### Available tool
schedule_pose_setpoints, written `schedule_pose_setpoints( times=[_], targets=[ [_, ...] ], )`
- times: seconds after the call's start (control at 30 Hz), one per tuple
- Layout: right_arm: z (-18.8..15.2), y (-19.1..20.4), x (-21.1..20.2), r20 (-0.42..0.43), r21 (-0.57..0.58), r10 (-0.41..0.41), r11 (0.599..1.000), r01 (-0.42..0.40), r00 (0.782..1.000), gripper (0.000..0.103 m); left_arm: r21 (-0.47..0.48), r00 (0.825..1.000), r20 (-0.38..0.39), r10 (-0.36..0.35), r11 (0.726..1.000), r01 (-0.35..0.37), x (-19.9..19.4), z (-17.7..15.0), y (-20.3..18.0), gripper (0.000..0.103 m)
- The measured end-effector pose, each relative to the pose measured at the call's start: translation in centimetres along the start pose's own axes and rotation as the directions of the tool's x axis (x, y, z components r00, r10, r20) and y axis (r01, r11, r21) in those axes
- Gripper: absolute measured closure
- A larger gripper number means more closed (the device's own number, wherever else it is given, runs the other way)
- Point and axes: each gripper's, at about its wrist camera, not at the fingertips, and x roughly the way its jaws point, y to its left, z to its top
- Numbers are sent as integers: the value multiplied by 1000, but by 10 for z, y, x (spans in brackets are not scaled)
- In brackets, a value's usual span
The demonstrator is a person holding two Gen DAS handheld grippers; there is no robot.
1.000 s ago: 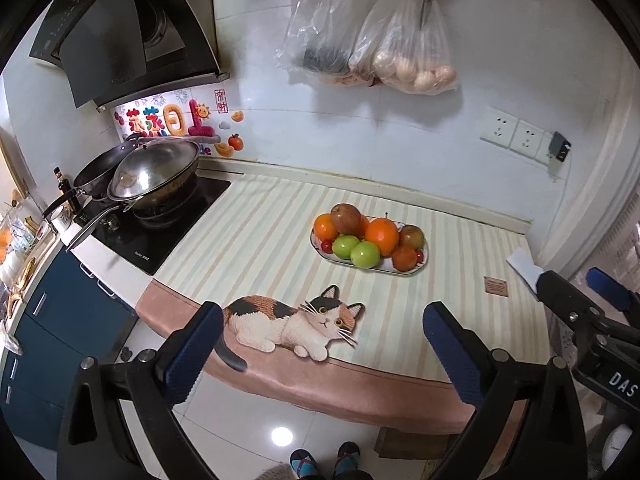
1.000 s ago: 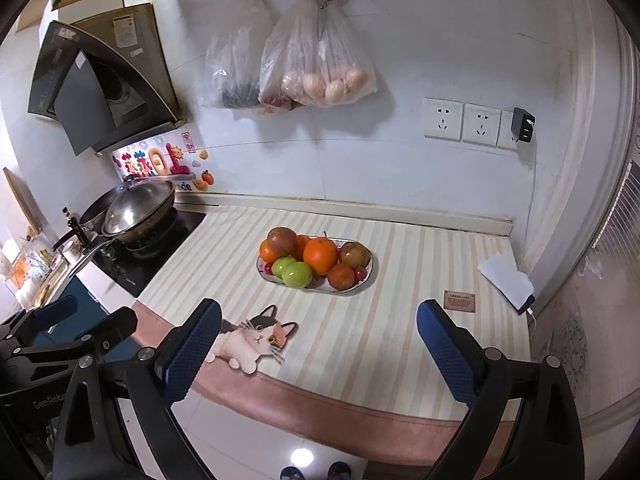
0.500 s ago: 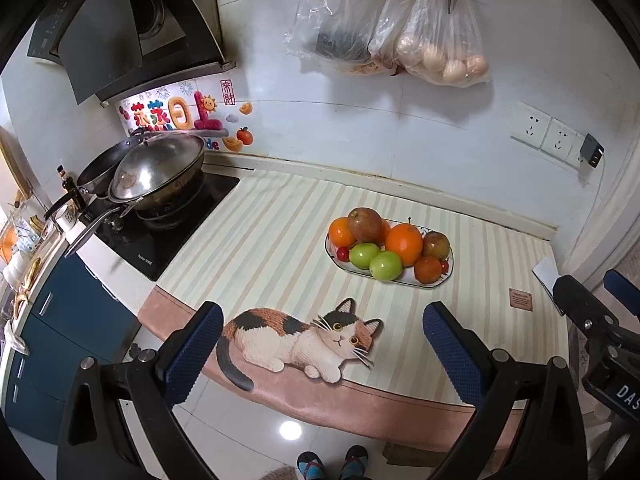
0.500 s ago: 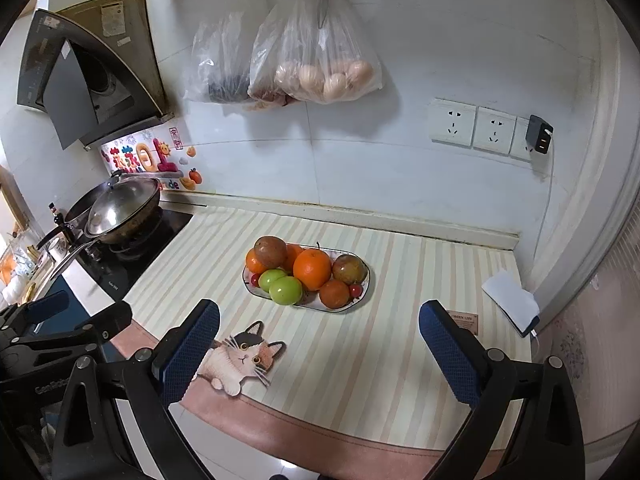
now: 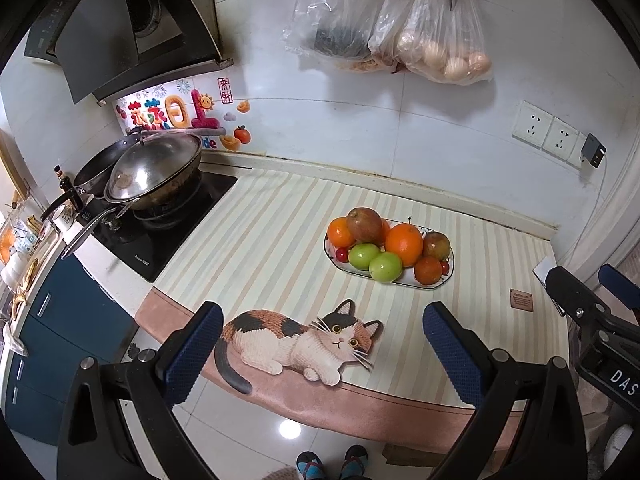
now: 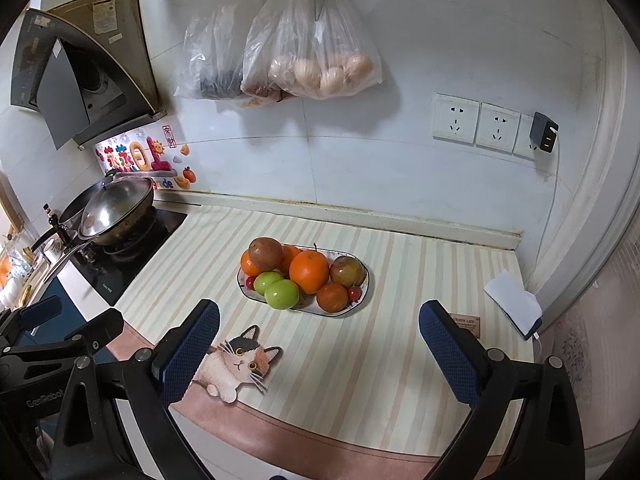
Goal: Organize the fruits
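Hovering off the front edge of the desk, both claws stand spread wide and hold nothing: the left claw over the printed cat, the right claw nearer the right edge. The plate sits mid-desk, well ahead of both, heaped with fruit. That pile fits fruit gathered or fruit awaiting sorting. Any grasp should take a top piece such as the big orange, squeezing gently. The small cherry tomatoes roll easily.
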Motion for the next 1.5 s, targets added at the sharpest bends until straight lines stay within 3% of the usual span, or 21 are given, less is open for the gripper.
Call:
schedule_pose_setpoints(
  times=[1.5],
  targets=[
    [-6, 4, 3, -14, 14, -6, 1000, 7, 1000, 1, -6, 999, -1, -35, 999, 35, 5, 7, 5, 1]
  ],
)
